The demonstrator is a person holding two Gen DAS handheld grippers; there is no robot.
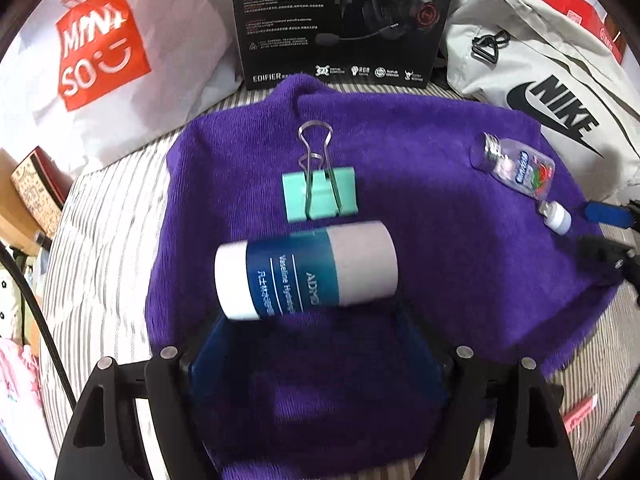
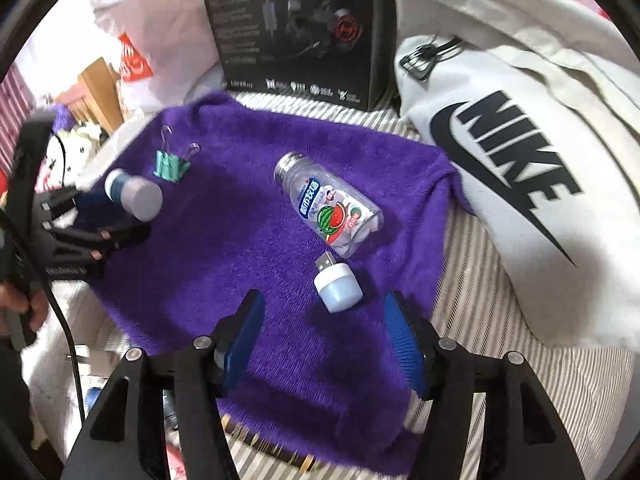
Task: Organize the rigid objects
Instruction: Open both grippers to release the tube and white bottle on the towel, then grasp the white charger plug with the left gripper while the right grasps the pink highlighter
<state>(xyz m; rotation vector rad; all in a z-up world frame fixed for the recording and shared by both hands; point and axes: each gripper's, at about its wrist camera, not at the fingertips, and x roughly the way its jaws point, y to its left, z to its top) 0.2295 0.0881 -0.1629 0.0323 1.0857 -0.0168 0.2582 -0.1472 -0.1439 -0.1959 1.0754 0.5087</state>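
A purple towel [image 1: 400, 184] lies spread on a striped bedsheet [image 1: 100, 216], holding four small rigid items. The left gripper [image 1: 316, 320] holds a blue-and-white Vaseline tube [image 1: 306, 270] sideways between its jaws, gripped around the middle. The tube looks light, stiff and smooth, so it could slip; the labelled mid-section is the best hold. Just beyond it lies a mint-green binder clip [image 1: 320, 196] with wire handles folded up. The right gripper [image 2: 320, 336] stands open and empty, jaws apart above the towel. Just ahead of it lies a small white USB night light [image 2: 338, 282], hard and light. Beside that rests a clear plastic bottle [image 2: 328, 204] with a watermelon label, on its side and likely to roll.
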